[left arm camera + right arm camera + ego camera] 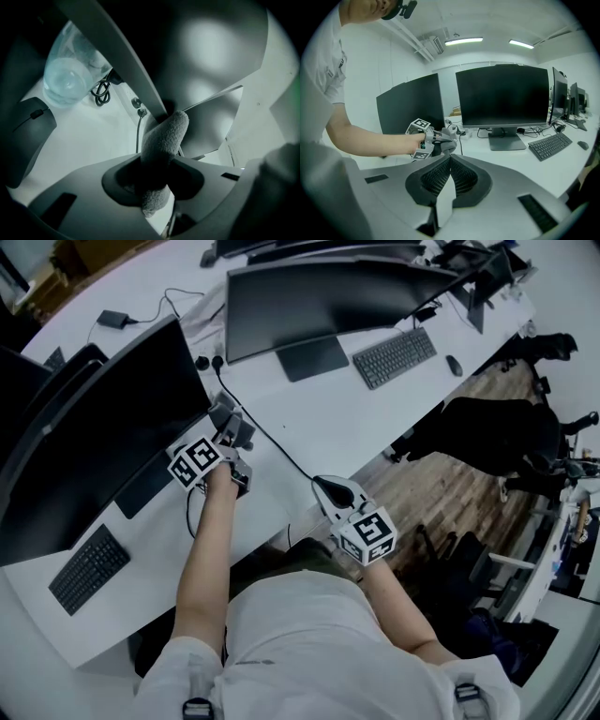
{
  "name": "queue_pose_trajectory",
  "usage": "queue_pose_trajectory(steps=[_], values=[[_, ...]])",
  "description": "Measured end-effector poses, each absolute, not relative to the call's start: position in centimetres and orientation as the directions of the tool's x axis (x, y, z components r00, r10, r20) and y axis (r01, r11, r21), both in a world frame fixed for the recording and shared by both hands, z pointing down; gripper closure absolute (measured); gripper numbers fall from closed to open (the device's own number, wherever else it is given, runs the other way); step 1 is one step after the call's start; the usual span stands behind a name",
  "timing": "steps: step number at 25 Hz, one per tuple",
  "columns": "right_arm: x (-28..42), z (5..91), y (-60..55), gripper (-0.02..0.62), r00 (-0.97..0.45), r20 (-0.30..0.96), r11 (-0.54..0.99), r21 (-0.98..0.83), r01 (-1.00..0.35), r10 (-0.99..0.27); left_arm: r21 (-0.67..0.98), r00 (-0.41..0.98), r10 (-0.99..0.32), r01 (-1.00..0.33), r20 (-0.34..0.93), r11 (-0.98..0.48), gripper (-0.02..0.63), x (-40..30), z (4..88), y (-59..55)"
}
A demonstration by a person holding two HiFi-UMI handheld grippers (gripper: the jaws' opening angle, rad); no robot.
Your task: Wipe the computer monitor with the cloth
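Note:
A wide black monitor [98, 442] stands at the left of the white desk [356, 427]. My left gripper [228, 420] is just off its lower right corner, shut on a grey fuzzy cloth [161, 140]. The cloth sticks out past the jaws and its end lies against the monitor's edge [126, 61]. The right gripper view shows the same left gripper [439, 138] with the cloth [448, 145] beside that monitor [412, 108]. My right gripper [328, 489] hangs over the desk's front edge, well away from the screen. Its jaws meet at the tips [450, 159] with nothing between them.
A second monitor [319, 296] with a keyboard [394, 357] and mouse [455, 365] stands to the right. Another keyboard [89, 568] lies before the left monitor. A black cable [281, 451] crosses the desk. A clear bottle [65, 75] stands behind the screen. A dark chair [497, 432] is on the floor.

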State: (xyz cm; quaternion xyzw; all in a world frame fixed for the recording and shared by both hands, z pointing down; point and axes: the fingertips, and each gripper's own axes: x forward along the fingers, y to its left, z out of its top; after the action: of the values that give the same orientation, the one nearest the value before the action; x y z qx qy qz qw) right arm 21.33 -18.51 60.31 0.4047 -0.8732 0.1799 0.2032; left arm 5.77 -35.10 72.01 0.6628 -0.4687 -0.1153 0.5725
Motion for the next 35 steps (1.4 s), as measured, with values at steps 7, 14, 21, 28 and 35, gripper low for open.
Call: queue_pose_trajectory(steps=[7,14,21,28,35], values=[[21.3,60.6,-18.2,0.586,-0.592,0.506,0.612,-0.151,-0.777,-0.627,0.85,0.538,-0.728,-0.514,0.424,0.115,0.483,5.9,73.7,-33.8],[20.9,60.6,-17.9,0.586,-0.599,0.505,0.622,-0.147,-0.769,-0.622,0.815,0.514,-0.734,-0.572,0.444,0.093,0.483,4.6,73.6,-33.3],[19.9,60.2,-17.5,0.586,-0.611,0.497,0.636,-0.143,-0.759,-0.617,0.792,0.487,-0.75,-0.606,0.447,0.078,0.483,3.0,72.4,-32.4],[18.3,59.7,-16.9,0.586,-0.631,0.487,0.66,-0.137,-0.739,-0.605,0.776,0.46,-0.776,-0.628,0.431,0.059,0.485,0.6,70.8,-31.6],[16.1,59.3,-15.9,0.586,-0.652,0.478,0.686,-0.133,-0.716,-0.588,0.77,0.437,-0.796,-0.636,0.418,0.055,0.483,-2.1,69.7,-30.4]])
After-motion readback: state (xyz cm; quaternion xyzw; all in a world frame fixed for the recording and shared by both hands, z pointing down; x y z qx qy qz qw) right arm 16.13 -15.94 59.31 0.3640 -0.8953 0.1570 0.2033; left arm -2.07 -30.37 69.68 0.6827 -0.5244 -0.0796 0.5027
